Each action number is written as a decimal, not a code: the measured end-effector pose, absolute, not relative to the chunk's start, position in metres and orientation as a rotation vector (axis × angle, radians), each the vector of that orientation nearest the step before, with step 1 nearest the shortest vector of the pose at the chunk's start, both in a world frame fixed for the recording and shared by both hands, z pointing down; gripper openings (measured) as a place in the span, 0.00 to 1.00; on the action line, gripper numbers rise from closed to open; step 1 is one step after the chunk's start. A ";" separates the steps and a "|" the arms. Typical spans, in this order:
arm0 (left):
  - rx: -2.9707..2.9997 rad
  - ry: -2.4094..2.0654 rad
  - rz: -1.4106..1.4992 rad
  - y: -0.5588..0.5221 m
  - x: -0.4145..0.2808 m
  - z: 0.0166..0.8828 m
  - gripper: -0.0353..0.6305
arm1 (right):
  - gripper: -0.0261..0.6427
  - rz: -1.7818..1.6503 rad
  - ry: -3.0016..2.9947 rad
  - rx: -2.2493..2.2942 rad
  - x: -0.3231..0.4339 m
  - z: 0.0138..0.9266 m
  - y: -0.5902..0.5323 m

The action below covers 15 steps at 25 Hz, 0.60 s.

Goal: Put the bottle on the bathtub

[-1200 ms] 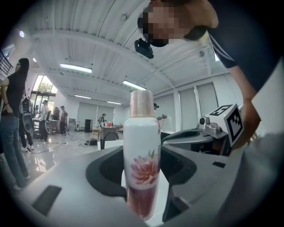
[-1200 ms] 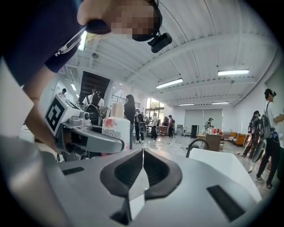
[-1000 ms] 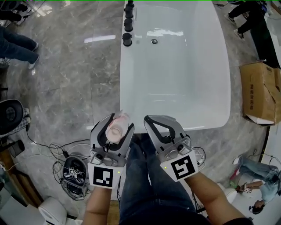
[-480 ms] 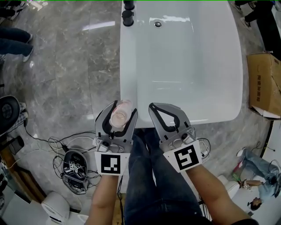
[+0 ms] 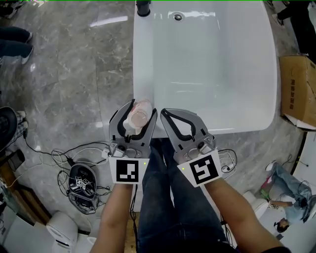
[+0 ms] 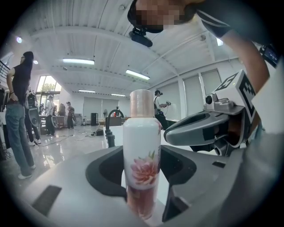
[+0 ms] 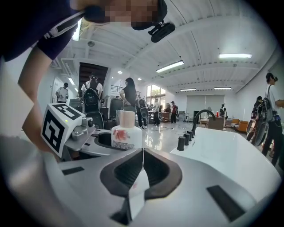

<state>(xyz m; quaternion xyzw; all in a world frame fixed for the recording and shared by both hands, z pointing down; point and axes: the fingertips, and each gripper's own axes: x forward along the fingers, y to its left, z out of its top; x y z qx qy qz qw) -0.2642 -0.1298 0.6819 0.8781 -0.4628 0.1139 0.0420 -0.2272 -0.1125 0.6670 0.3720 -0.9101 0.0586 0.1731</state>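
Note:
A white bottle [image 6: 141,164] with a pink cap and a pink flower print stands upright between the jaws of my left gripper [image 5: 136,122], which is shut on it. In the head view the bottle [image 5: 138,114] sits just over the near left corner of the white bathtub [image 5: 217,64]. The bottle [image 7: 126,133] also shows to the left in the right gripper view. My right gripper [image 5: 174,123] hangs beside it at the tub's near rim, its jaws shut together with nothing between them.
Black tap fittings [image 5: 143,7] stand on the tub's far left rim and a drain [image 5: 177,17] lies near them. Cables and a black device [image 5: 81,185] lie on the marble floor at left. A cardboard box [image 5: 300,89] stands right of the tub. People stand around the hall.
Both grippers have moved forward to the tub's near rim, and the bottle has come over its near left corner. The tub now sits lower and closer in the head view.

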 end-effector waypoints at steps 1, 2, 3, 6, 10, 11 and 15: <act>2.688 -1.414 0.351 -0.130 -0.263 0.684 0.41 | 0.08 0.172 -2.581 1.060 -0.226 0.668 -0.112; 2.677 -1.414 0.345 -0.130 -0.263 0.687 0.41 | 0.08 0.180 -2.581 1.069 -0.225 0.670 -0.111; 2.664 -1.415 0.339 -0.130 -0.263 0.691 0.41 | 0.08 0.189 -2.582 1.077 -0.225 0.671 -0.111; 2.676 -1.404 0.353 -0.134 -0.259 0.702 0.41 | 0.08 0.211 -2.584 1.087 -0.224 0.678 -0.112; 2.714 -1.361 0.404 -0.137 -0.254 0.711 0.41 | 0.08 0.225 -2.585 1.078 -0.222 0.683 -0.111; 2.715 -1.355 0.397 -0.138 -0.255 0.711 0.41 | 0.08 0.227 -2.584 1.077 -0.222 0.683 -0.112; 2.690 -1.335 0.331 -0.141 -0.260 0.710 0.41 | 0.08 0.241 -2.588 1.098 -0.222 0.677 -0.114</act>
